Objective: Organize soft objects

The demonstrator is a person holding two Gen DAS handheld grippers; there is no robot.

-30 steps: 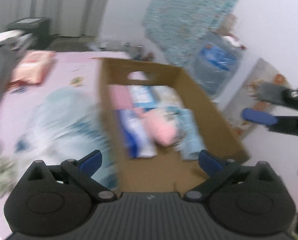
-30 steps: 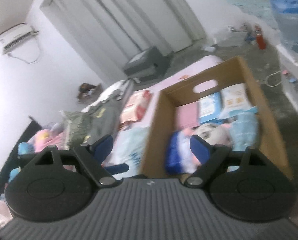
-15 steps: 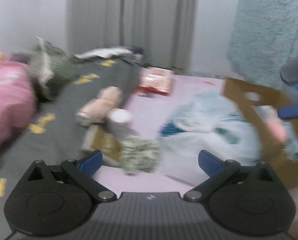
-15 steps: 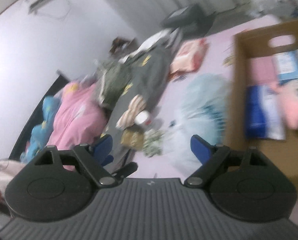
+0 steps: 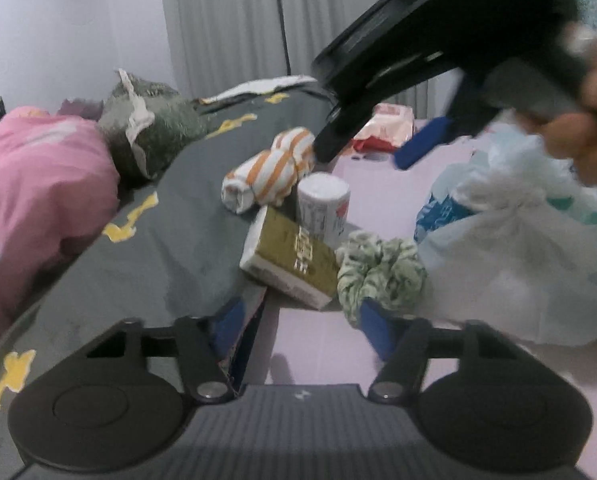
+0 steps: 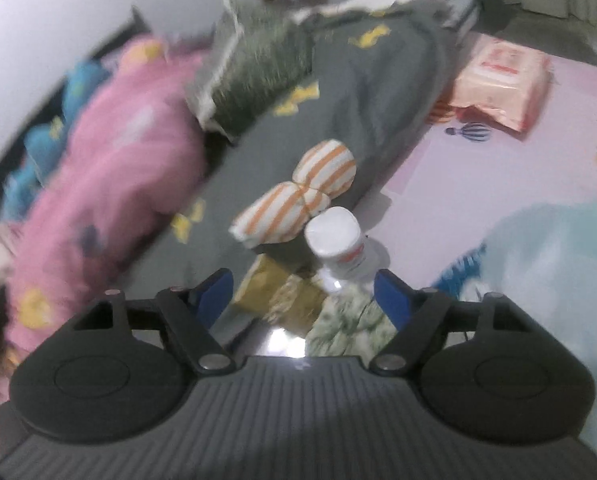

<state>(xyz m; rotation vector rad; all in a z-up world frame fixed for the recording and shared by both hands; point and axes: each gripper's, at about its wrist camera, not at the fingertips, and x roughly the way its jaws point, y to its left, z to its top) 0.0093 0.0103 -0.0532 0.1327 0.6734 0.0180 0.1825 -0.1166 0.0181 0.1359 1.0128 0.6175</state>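
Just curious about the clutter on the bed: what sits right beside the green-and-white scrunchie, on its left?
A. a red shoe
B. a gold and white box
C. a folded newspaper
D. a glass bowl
B: the gold and white box lies against the left side of the scrunchie, in front of the white canister.

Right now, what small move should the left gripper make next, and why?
Probably ease the left gripper forward and shut on the gold tissue pack. Its jaws stand open and empty, and the pack lies just ahead between them, with the green scrunchie touching its right side.
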